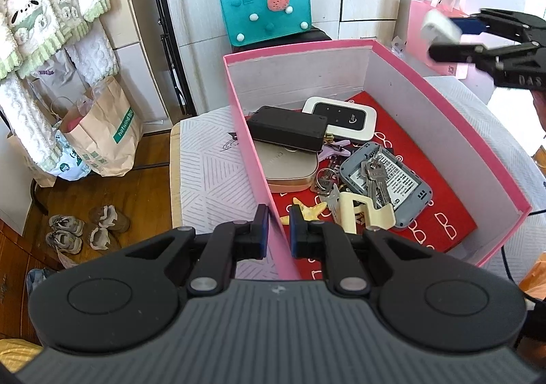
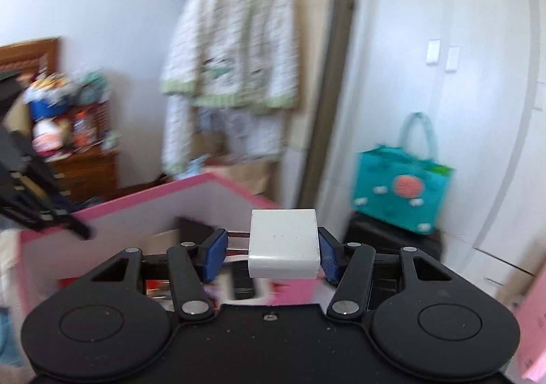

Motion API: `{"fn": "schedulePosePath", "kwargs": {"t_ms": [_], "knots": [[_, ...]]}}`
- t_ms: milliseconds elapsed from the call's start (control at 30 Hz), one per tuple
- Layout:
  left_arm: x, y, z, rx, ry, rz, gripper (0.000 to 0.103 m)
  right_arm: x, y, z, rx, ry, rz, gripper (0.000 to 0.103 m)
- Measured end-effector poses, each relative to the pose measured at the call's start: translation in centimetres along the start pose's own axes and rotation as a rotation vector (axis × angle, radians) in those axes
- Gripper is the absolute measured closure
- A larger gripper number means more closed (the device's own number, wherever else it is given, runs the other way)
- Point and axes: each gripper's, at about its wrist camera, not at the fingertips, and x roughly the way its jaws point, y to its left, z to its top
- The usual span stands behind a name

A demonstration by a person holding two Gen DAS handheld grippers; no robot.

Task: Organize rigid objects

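A pink box (image 1: pixel 443 131) stands on a white table. Inside lie a black box (image 1: pixel 286 128), a white router (image 1: pixel 341 114), a gold case (image 1: pixel 290 165), a grey device (image 1: pixel 399 186), keys (image 1: pixel 373 175) and a cream hook (image 1: pixel 361 213). My left gripper (image 1: pixel 278 230) is shut on the box's left wall near its front corner. My right gripper (image 2: pixel 271 256) is shut on a white plug charger (image 2: pixel 283 244), its prongs against the left pad, held above the box's far right corner; it also shows in the left wrist view (image 1: pixel 440 25).
A teal felt bag (image 1: pixel 266 15) sits behind the box. A pink gift bag (image 1: pixel 440 39) hangs at the right. Paper bags (image 1: pixel 102 131) and shoes (image 1: pixel 85 230) lie on the wooden floor at the left. White clothes (image 1: pixel 44 8) hang there.
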Motion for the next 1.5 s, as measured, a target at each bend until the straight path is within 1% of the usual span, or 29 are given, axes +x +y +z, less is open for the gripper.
{"fn": "schedulePosePath", "kwargs": {"t_ms": [67,100,167,300,367,467,533,600,667,733,867,967,1067,1167,1300,1400,1500], "knots": [[-0.1,0.0,0.1,-0.01,0.001,-0.003,0.092,1.9,1.0,0.7,-0.031,0.09,0.064,0.043],[-0.1,0.0,0.1,-0.014,0.001,-0.004,0.092,2.9,1.4,0.9,-0.052,0.126,0.071,0.043],[-0.1,0.0,0.1,-0.017,-0.001,0.0,0.092,5.2,2.3,0.9,-0.121,0.203,0.057,0.043],[-0.1,0.1,0.0,-0.022,-0.006,0.003,0.092,8.8,3.3,1.2,-0.215,0.341,0.077,0.043],[-0.1,0.2,0.0,-0.031,-0.005,0.001,0.092,10.4,3.7,1.3,-0.25,0.392,0.059,0.043],[-0.2,0.2,0.0,-0.04,-0.011,-0.003,0.092,12.0,3.5,0.9,-0.256,0.447,0.054,0.043],[-0.3,0.3,-0.1,-0.045,-0.019,-0.009,0.092,12.2,3.1,0.9,-0.228,0.438,0.051,0.04],[-0.3,0.5,-0.2,-0.052,-0.023,-0.014,0.092,11.6,2.7,1.0,-0.194,0.403,0.015,0.038],[-0.3,0.5,-0.4,-0.051,-0.025,-0.016,0.092,9.9,2.1,1.3,-0.131,0.345,-0.001,0.036],[-0.4,0.4,-0.4,-0.05,-0.024,-0.016,0.092,7.8,1.5,1.3,-0.046,0.287,0.011,0.032],[-0.4,0.4,-0.4,-0.052,-0.023,-0.016,0.092,3.7,0.9,0.8,0.127,0.21,0.034,0.031],[-0.3,0.6,-0.2,-0.062,-0.01,-0.022,0.092,1.0,0.8,0.1,0.216,0.161,0.077,0.029],[-0.6,0.7,0.0,-0.068,0.005,-0.023,0.092,-0.9,0.9,-0.8,0.288,0.106,0.109,0.028],[-1.4,0.2,0.2,-0.062,-0.004,0.002,0.092,-2.3,1.5,-1.3,0.293,0.066,0.112,0.028],[-3.4,-1.1,0.3,-0.046,-0.03,0.03,0.092,-3.0,1.7,-1.5,0.327,0.042,0.116,0.024],[-5.5,-2.7,0.1,-0.015,-0.064,0.016,0.092,-3.3,1.7,-1.5,0.355,0.037,0.127,0.021],[-6.7,-3.9,0.5,-0.005,-0.07,-0.012,0.092,-3.5,1.9,-1.5,0.382,0.031,0.131,0.017]]}}
